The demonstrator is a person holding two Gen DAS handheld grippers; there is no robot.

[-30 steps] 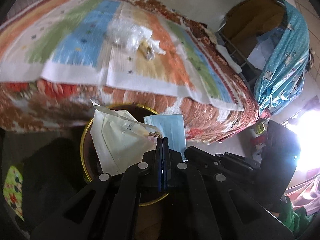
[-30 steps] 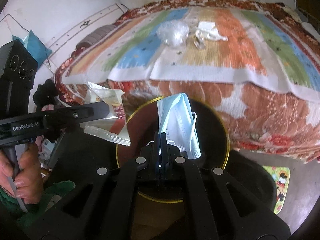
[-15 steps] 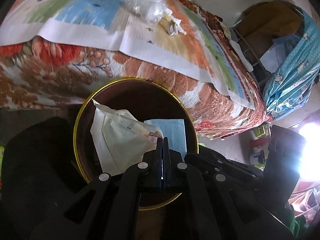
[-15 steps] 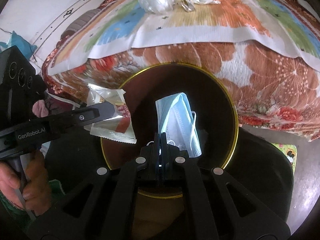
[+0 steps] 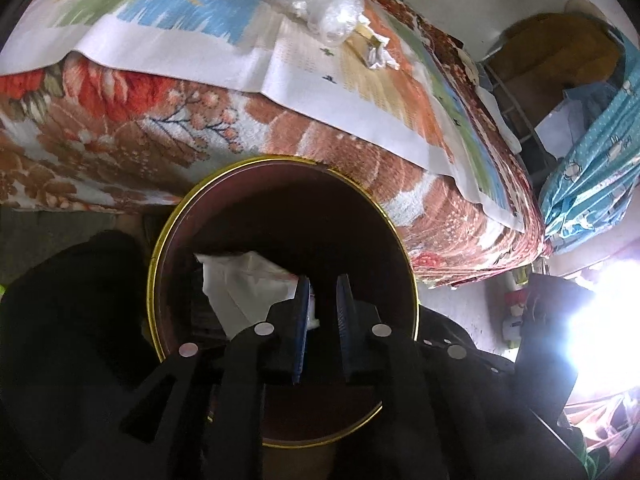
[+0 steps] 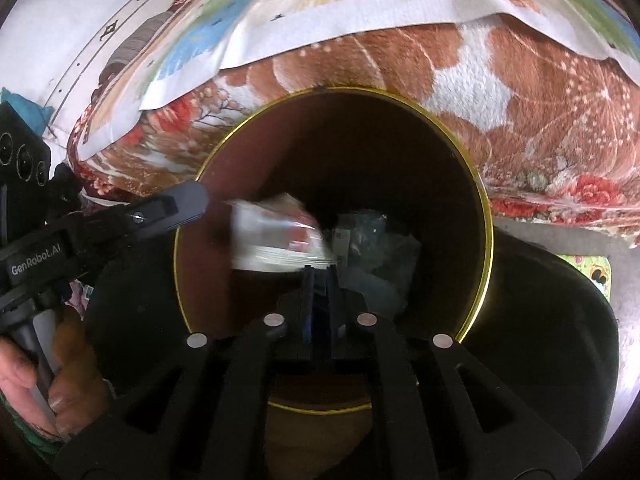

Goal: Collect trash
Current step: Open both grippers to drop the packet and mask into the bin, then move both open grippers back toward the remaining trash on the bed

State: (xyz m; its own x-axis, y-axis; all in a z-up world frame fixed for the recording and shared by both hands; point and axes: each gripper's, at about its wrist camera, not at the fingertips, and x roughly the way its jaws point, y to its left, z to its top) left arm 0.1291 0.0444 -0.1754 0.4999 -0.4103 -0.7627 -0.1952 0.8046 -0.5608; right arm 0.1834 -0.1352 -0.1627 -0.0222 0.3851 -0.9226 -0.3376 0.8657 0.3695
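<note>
1. Two hand-held grippers hang over the round gold-rimmed bin [image 5: 158, 240]: the left hand-held gripper [image 5: 323, 286] has its jaws spread and empty, and the right hand-held gripper [image 6: 320, 271] has its jaws slightly parted with nothing between them.
2. Inside the bin lie a white snack wrapper [image 6: 276, 236], blurred, and a pale blue face mask [image 6: 376, 236] beside it.
3. Still on the bed [image 5: 120, 92], near the far edge of its striped mat, sit a crumpled clear plastic bag [image 5: 320, 4] and, just beside it, a small scrunched wrapper [image 5: 374, 54].
4. Both look featherlight, soft and crinkly; I judge the film slippery, so pinch a bunched fold rather than a flat face.
</note>
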